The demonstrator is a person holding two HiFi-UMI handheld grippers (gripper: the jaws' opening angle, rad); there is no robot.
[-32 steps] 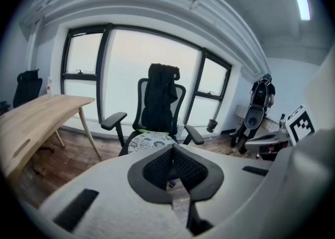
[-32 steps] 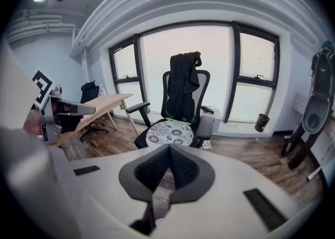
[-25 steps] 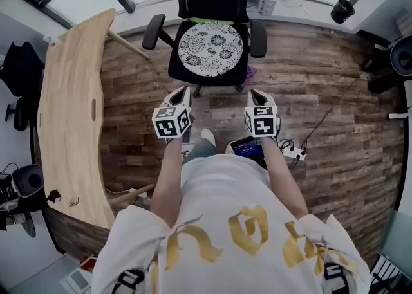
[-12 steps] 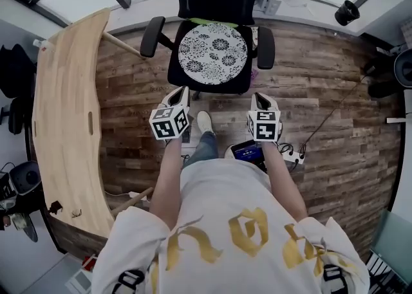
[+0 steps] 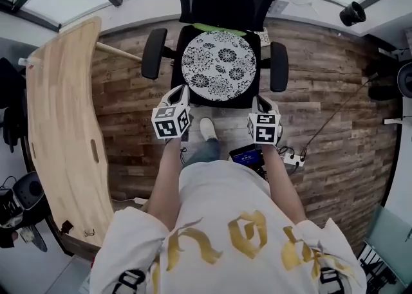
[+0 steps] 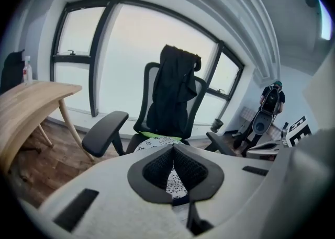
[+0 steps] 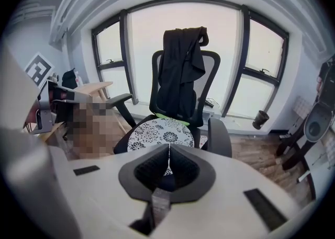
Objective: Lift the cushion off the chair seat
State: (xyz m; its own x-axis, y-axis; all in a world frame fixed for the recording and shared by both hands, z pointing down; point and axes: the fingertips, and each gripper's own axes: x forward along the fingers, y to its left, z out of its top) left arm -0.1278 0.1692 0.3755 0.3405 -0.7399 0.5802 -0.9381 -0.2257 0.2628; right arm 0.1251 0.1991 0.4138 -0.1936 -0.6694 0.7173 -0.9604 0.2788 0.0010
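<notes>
A round white cushion (image 5: 219, 66) with a black flower print lies on the seat of a black office chair (image 5: 153, 53), with a green strip behind it. A dark garment hangs over the backrest (image 7: 182, 65). My left gripper (image 5: 182, 93) is at the seat's front left corner, apart from the cushion, jaws shut and empty. My right gripper (image 5: 259, 101) is at the front right corner, also shut and empty. In the left gripper view the cushion (image 6: 157, 143) shows just past the shut gripper (image 6: 172, 149). In the right gripper view the cushion (image 7: 162, 132) lies ahead of the shut gripper (image 7: 168, 148).
A curved wooden desk (image 5: 61, 112) runs along the left. A power strip with cables (image 5: 293, 154) and a dark device (image 5: 248, 153) lie on the plank floor beside my right arm. The chair's armrests (image 5: 279, 66) flank the cushion. Windows stand behind the chair.
Both grippers have moved forward to the chair's front edge, and the chair now sits closer in view. Both jaws stayed shut.
</notes>
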